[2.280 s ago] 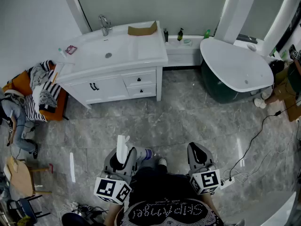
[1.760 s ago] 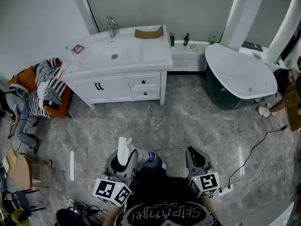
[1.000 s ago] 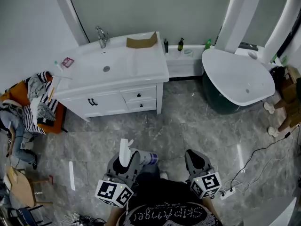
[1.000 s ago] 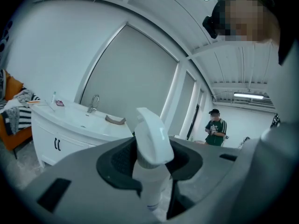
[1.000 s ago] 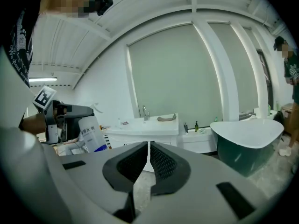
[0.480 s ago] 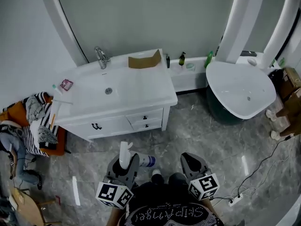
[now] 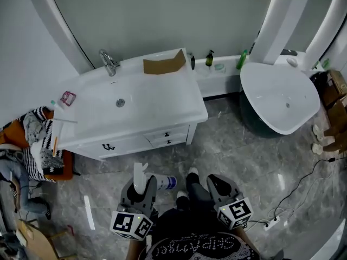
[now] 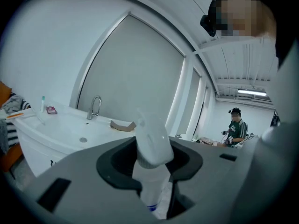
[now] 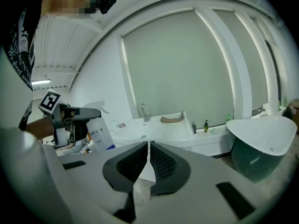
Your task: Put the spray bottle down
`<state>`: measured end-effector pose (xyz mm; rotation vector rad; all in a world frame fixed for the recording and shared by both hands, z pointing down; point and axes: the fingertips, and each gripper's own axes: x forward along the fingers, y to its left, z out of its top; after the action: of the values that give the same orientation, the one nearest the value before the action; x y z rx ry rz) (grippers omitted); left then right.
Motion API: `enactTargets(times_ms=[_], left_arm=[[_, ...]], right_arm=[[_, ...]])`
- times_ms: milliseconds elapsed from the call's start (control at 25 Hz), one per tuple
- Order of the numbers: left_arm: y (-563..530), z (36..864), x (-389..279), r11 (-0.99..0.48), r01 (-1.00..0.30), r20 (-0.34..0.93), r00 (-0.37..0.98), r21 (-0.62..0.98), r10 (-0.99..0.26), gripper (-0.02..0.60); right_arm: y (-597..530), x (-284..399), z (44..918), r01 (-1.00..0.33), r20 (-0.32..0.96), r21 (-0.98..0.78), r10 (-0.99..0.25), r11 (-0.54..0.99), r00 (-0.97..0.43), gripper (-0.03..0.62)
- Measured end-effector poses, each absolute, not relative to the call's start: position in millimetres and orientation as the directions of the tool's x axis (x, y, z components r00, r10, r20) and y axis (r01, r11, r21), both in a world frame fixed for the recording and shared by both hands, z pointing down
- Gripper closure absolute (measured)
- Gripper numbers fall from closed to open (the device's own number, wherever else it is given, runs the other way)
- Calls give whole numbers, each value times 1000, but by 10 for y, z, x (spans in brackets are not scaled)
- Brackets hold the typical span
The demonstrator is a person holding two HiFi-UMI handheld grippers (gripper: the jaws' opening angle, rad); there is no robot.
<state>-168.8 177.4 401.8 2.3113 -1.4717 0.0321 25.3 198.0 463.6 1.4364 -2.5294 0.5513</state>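
Left gripper view, left claw (image 8: 152,166) clamped on white spray bottle (image 8: 152,143) (nozzle up), right claw (image 9: 148,164) pressed together, empty, white vanity (image 7: 135,110) ahead.

No word or number is coming out sharp enough to read with certainty. In the right gripper view, the spray bottle (image 9: 99,133) is carrying a white label (image 9: 96,136) with a few rows of dark printed characters. They are showing too small and soft to read. In the head view, studded lettering is curving across the person's black shirt (image 7: 194,247), upside down to the camera, and it is not resolving into a sure word. The marker cube (image 7: 131,224) on the left gripper (image 7: 143,188) and the one on the right gripper (image 7: 217,182) are showing black-and-white square patterns, not letters. A small pink packet (image 7: 67,98) on the white bench (image 7: 162,99) is bearing print too tiny to read.
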Motion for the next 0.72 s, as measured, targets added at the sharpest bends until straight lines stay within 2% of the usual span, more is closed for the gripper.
enactTargets(times_ms=[720], left_arm=[[182,3898,-1481,-276,-913,185,340,300,-922,430]], right_arm=[[58,524,4553,-810,316,-199,-746,552,-586,565]])
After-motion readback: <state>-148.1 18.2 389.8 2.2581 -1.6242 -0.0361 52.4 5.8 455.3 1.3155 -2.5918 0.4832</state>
